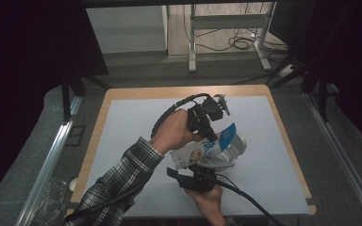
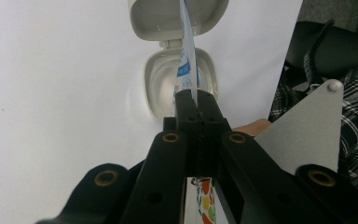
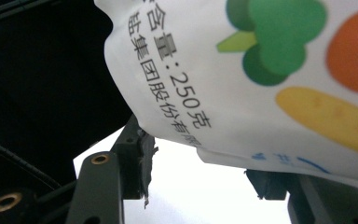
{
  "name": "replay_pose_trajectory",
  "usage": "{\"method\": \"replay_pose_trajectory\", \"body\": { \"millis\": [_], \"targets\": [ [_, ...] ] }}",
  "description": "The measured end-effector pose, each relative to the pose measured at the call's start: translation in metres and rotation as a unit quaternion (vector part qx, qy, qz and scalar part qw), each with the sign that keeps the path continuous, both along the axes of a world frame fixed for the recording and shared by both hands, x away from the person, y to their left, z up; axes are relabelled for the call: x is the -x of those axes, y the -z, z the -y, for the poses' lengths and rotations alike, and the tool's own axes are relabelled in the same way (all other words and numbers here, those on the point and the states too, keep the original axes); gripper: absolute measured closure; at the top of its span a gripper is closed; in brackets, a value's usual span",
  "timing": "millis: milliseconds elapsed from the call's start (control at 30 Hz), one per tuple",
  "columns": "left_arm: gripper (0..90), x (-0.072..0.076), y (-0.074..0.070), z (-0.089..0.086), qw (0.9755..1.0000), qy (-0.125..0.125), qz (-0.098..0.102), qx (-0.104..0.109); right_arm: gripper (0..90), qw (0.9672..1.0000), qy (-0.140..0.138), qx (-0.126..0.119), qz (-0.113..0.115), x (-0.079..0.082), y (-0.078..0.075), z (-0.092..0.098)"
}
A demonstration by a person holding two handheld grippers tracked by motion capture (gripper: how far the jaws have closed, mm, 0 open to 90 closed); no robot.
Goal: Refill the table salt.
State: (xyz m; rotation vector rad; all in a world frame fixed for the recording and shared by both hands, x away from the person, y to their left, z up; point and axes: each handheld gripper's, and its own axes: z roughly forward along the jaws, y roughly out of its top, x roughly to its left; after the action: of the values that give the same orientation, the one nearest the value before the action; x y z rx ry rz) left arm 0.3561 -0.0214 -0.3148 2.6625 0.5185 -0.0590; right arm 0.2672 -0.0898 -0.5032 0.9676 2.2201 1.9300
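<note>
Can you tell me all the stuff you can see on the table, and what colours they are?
pouch: one, white with blue top and vegetable pictures, held above the middle of the table
box: one, pale grey, hinged lid open, on the sheet under the pouch
sheet: one, white, covering the table top
table: one, light wood, its edge showing around the sheet
left gripper: one, black, jaws shut on the pouch edge
right gripper: one, black, jaws apart under the pouch
sleeve: one, plaid, low left in the high view
</note>
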Motion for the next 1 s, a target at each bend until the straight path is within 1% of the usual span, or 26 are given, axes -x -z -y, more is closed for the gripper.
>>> {"method": "replay_pose_trajectory", "body": {
  "millis": [233, 300, 367, 567, 800, 933, 967, 1000],
  "targets": [
    [90.0, 0.0, 0.001, -0.003, 0.9999, 0.002, 0.005, 0.013, 45.3, 0.9999, 0.001, 0.017, 0.001, 0.001, 0.0, 0.001],
    [90.0, -0.001, 0.001, -0.005, 0.9998, 0.003, 0.003, 0.02, 45.1, 0.9997, 0.001, 0.024, 0.002, 0.002, 0.001, 0.002],
    [90.0, -0.001, 0.001, -0.007, 0.9998, 0.005, 0.004, 0.021, 45.1, 0.9997, -0.001, 0.026, 0.001, 0.002, 0.001, 0.002],
    [90.0, 0.0, 0.002, -0.015, 0.9991, 0.002, 0.011, 0.041, 45.1, 0.9992, 0.0, 0.039, 0.005, 0.004, 0.003, 0.004],
    [90.0, 0.002, 0.001, -0.023, 0.9982, 0.004, 0.019, 0.057, 45.3, 0.9978, -0.004, 0.065, 0.012, 0.007, 0.003, 0.007],
    [90.0, 0.004, 0.001, -0.029, 0.9973, 0.003, 0.026, 0.069, 45.3, 0.9964, -0.009, 0.082, 0.015, 0.01, 0.004, 0.009],
    [90.0, 0.004, 0.002, -0.03, 0.9968, 0.002, 0.027, 0.075, 45.3, 0.9961, -0.009, 0.086, 0.017, 0.01, 0.004, 0.01],
    [90.0, 0.004, 0.002, -0.032, 0.9966, 0.004, 0.031, 0.076, 45.3, 0.9958, -0.009, 0.089, 0.018, 0.011, 0.004, 0.01]
  ]
}}
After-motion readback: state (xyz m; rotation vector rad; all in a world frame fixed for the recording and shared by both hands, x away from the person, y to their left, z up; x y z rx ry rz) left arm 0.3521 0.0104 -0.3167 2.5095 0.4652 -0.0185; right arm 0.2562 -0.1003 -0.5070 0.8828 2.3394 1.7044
